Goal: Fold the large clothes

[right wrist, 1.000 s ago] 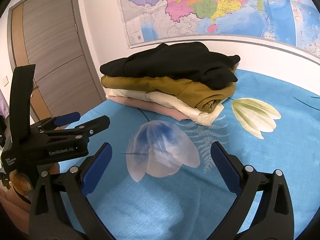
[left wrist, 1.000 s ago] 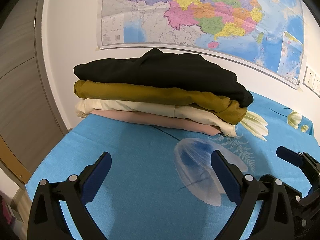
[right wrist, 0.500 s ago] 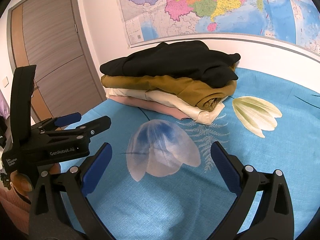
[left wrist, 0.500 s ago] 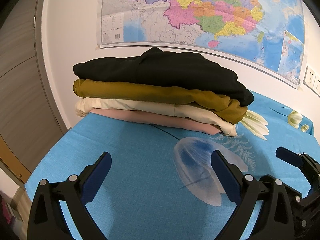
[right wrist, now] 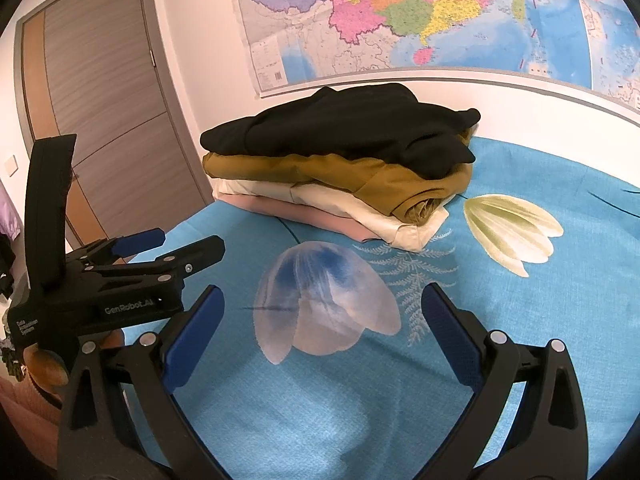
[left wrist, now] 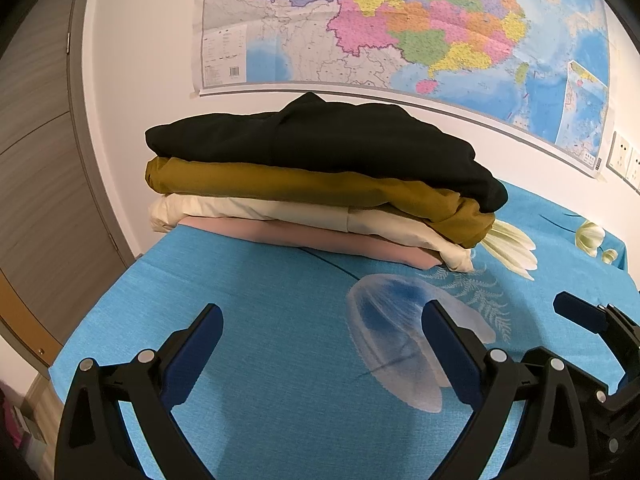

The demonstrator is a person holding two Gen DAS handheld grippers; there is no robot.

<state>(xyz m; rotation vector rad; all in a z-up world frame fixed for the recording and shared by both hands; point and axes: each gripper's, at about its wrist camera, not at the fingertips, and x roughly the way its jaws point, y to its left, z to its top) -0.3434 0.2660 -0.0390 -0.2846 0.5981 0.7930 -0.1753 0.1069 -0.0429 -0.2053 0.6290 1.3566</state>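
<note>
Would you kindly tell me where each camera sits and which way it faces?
Left wrist: on the left gripper, facing the stack of folded clothes; the right gripper's fingers show at right.
Right wrist: on the right gripper, facing the stack from its right; left gripper at left.
Shared: stack, blue tablecloth, wall map.

Blue floral tablecloth; black-topped stack
</note>
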